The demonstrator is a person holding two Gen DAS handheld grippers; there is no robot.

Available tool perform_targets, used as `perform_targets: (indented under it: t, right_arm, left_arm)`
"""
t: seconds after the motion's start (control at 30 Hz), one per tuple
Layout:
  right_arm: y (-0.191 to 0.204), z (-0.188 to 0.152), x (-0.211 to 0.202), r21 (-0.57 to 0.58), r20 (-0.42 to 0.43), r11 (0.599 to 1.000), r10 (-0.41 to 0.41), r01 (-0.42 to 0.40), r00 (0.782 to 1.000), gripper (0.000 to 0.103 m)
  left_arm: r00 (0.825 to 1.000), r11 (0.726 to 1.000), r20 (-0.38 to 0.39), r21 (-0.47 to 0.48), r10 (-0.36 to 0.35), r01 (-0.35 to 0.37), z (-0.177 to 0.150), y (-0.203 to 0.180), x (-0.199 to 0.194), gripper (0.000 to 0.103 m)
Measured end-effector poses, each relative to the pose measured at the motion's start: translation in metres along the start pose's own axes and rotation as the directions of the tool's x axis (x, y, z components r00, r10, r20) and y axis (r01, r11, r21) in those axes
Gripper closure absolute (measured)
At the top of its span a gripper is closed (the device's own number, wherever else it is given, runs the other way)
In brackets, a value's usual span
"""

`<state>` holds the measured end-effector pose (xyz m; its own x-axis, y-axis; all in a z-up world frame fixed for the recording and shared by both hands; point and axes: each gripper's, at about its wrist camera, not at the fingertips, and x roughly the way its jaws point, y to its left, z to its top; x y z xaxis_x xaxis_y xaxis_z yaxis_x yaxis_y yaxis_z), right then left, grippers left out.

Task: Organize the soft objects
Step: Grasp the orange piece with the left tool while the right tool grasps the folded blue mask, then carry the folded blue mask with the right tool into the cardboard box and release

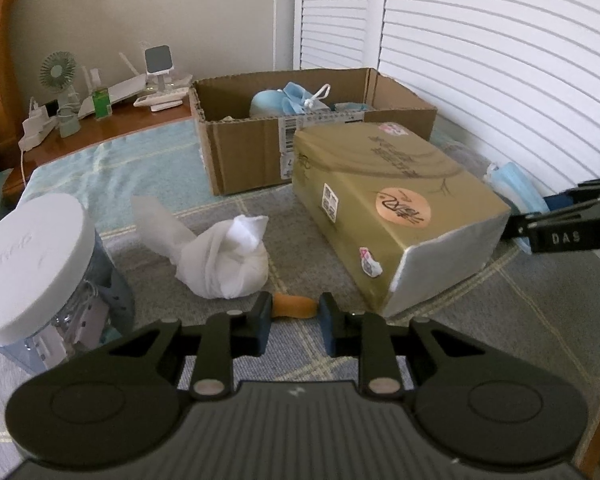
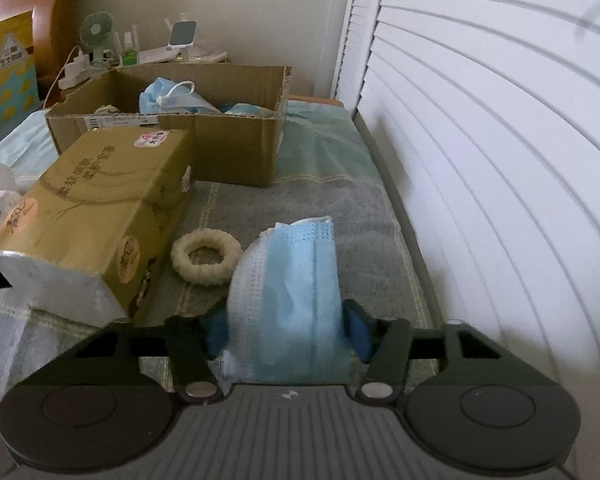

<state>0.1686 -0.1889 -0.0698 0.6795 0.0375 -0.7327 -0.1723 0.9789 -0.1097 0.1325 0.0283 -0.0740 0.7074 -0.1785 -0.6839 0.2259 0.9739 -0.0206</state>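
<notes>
Counted on my bed:
One open brown cardboard box (image 2: 228, 148), one gold tissue pack (image 1: 384, 200), one cream knitted ring (image 2: 206, 256), one white-lidded jar (image 1: 36, 264).

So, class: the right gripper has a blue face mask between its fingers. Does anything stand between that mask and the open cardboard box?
Partly. The gold tissue box lies ahead to the left, against the cardboard box, and a cream scrunchie sits before the face mask. The blanket straight ahead looks bare, so the right gripper should have a free path.

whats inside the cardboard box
The cardboard box holds light blue face masks with white ear loops; its walls hide the bottom and whatever lies lower.
</notes>
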Motion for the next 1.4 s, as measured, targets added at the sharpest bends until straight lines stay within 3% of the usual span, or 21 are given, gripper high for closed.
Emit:
perform_targets:
  t: [0.37,0.73,1.1,1.4]
  right_arm:
    - [-0.003,0.001,-0.026,0.013,0.016,1.0,0.02,-0.021,1.0,0.059]
    - [-0.002,0.017,-0.066,0.008,0.084,0.999,0.049,-0.05,0.995,0.06]
    - [0.012,0.072,-0.068,-0.049,0.168,0.997,0.075,-0.067,0.983,0.06]
    - [0.026,0.125,-0.031,-0.082,0.185,0.991,0.118,-0.104,0.976,0.06]
  left_arm:
    - [0.999,0.997,-0.024,0.07,-0.044,0.045,0.003,0.001,-0.014,0.08]
    - [0.996,0.99,-0.028,0.11,-0.09,0.093,0.003,0.006,-0.047,0.08]
    - [0.994,0.984,0.003,0.14,-0.109,0.107,0.007,0.011,-0.066,0.08]
    - [0.994,0.986,-0.015,0.123,-0.111,0.112,0.013,0.02,-0.061,0.08]
